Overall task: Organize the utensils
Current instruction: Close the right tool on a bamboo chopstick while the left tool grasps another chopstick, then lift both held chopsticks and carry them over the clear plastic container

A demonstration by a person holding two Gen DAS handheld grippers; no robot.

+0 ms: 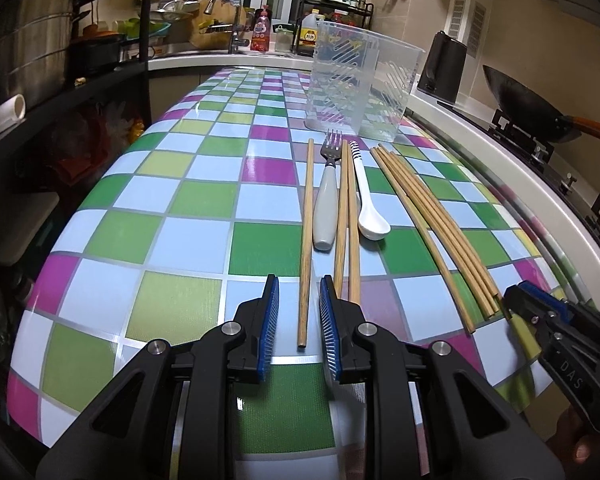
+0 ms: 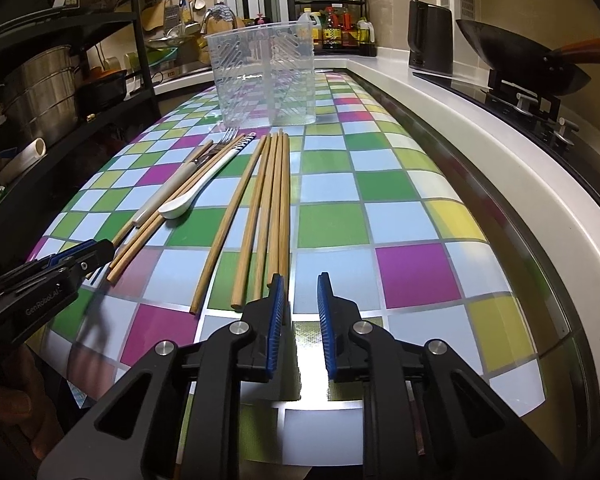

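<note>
On the checkered table lie a single wooden chopstick [image 1: 306, 240], a grey-handled fork [image 1: 327, 204], a pair of chopsticks [image 1: 348, 220], a white spoon [image 1: 366, 200] and a bundle of several chopsticks [image 1: 432, 232]. A clear plastic utensil holder [image 1: 360, 80] stands behind them, empty. My left gripper [image 1: 299, 292] is open, its jaws on either side of the single chopstick's near end. My right gripper [image 2: 300, 292] is open and empty, just right of the bundle [image 2: 270, 208]. The holder [image 2: 262, 74], spoon [image 2: 196, 192] and fork [image 2: 172, 188] also show in the right wrist view.
A white counter [image 2: 480, 136] borders the table on the right, with a wok [image 2: 520, 60] on a stove and a black kettle [image 2: 428, 40]. A dark shelf with pots [image 1: 28, 60] stands left. A sink and bottles [image 1: 260, 32] sit at the back.
</note>
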